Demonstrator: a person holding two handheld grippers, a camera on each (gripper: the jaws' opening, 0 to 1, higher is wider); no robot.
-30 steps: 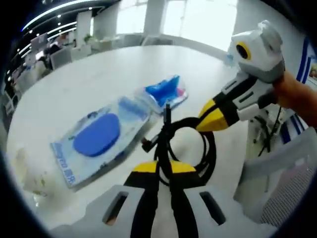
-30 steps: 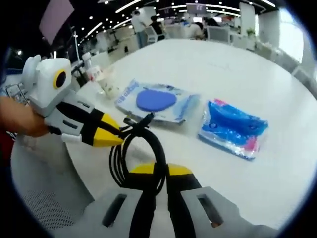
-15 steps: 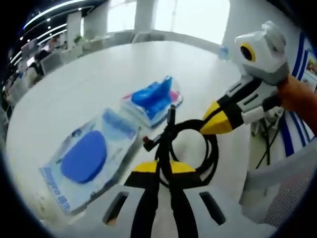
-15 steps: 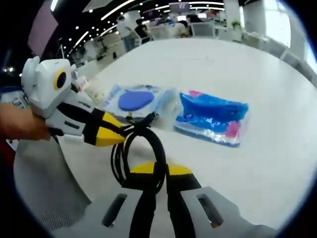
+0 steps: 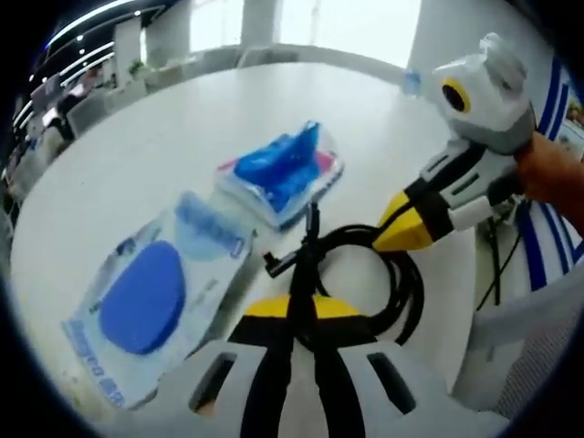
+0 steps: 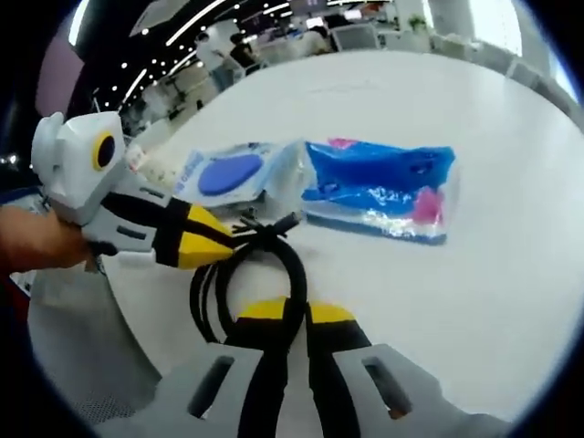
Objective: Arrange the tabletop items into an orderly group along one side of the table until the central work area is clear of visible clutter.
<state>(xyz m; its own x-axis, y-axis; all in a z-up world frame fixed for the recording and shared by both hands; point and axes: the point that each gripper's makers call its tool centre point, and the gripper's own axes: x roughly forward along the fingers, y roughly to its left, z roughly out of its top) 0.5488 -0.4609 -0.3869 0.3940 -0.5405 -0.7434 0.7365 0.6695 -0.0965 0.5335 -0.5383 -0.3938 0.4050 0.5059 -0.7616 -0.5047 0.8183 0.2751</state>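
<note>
A coiled black cable (image 5: 392,274) hangs between both grippers near the white table's edge (image 5: 456,274). My left gripper (image 5: 301,306) is shut on the coil's tied part. My right gripper (image 5: 388,239) comes in from the right, shut on the coil's far side. In the right gripper view the right gripper (image 6: 292,315) pinches the cable (image 6: 274,251), and the left gripper (image 6: 228,242) grips it from the left. Beyond the cable lie a blue packet (image 5: 278,173) (image 6: 379,187) and a clear pack with a blue oval (image 5: 146,297) (image 6: 233,173), side by side and touching.
A small bottle (image 5: 412,84) stands at the table's far rim. Some small clear items (image 6: 151,162) sit at the table edge behind the left gripper. A grey mesh chair (image 5: 534,365) stands beside the table. Wide bare tabletop (image 6: 474,274) stretches past the packets.
Both cameras have moved closer to the two packets, which now look larger and nearer. The cable stays gripped by both grippers, and the coil hangs a little wider.
</note>
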